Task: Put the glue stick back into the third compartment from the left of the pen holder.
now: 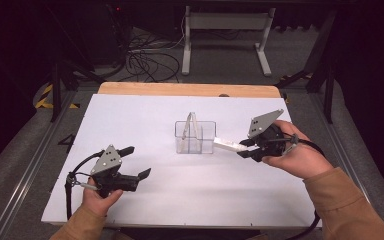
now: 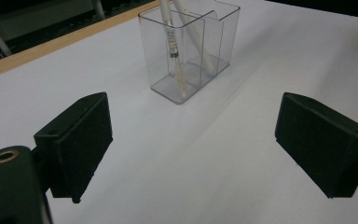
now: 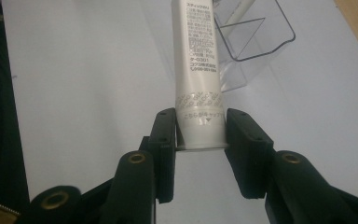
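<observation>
A clear plastic holder (image 1: 195,137) with two compartments stands in the middle of the white table; thin white sticks (image 2: 175,51) lean inside it. My right gripper (image 1: 243,148) is shut on a white tube (image 3: 198,70) with small printed text, held by its lower end and pointing toward the holder (image 3: 254,32). The tube's far end (image 1: 225,144) hovers just right of the holder. My left gripper (image 1: 136,162) rests low at the front left, jaws wide open with nothing between them, facing the holder (image 2: 191,46).
The white board (image 1: 130,115) covers the table, with a wooden edge (image 1: 180,89) at the far side. Beyond it are a white stand's legs (image 1: 225,45) and cables (image 1: 150,60) on the floor. Dark rails run along both sides.
</observation>
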The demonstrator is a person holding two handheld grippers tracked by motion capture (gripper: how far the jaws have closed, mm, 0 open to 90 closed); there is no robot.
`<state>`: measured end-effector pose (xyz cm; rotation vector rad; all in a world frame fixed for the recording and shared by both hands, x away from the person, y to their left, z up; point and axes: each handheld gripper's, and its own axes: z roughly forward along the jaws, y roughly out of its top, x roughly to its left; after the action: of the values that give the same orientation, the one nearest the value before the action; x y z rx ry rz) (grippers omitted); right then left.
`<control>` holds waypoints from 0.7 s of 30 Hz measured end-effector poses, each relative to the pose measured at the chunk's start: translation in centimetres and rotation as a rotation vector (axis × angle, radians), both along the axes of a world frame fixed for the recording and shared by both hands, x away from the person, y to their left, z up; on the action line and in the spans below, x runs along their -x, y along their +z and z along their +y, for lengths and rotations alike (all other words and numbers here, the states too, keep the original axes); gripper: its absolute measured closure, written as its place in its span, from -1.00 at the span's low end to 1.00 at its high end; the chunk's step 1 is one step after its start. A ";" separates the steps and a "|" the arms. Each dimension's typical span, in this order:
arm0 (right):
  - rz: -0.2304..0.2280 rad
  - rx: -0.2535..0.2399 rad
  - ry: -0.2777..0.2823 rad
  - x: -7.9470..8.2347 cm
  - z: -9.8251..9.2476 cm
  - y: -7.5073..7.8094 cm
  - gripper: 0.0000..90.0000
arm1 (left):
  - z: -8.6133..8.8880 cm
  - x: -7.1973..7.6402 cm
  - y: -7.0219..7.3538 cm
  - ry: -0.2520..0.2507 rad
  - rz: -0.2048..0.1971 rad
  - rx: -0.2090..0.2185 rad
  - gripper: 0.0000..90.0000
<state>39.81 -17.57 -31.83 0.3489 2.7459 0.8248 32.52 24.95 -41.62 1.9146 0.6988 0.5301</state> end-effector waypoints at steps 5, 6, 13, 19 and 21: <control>0.025 -0.028 -0.055 -0.4 0.5 0.3 0.45 | 0.0 0.0 0.0 0.001 -0.001 0.000 -0.74; 0.024 -0.027 -0.064 -0.5 0.6 0.4 0.45 | 0.0 0.0 0.0 0.001 -0.001 -0.001 -0.74; 0.016 -0.031 -0.127 -0.9 1.3 1.0 0.45 | 0.1 0.0 0.0 0.001 0.000 0.001 -0.74; -0.008 -0.019 -0.158 -1.2 1.9 1.4 0.46 | 0.1 0.0 0.0 0.000 0.000 0.001 -0.74; -0.004 -0.027 -0.156 -1.4 2.1 1.5 0.46 | 0.1 0.1 0.0 0.001 0.002 0.001 -0.74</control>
<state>41.23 -15.47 -30.29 0.5582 2.6647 0.8213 32.46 25.06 -41.62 1.9141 0.7006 0.5287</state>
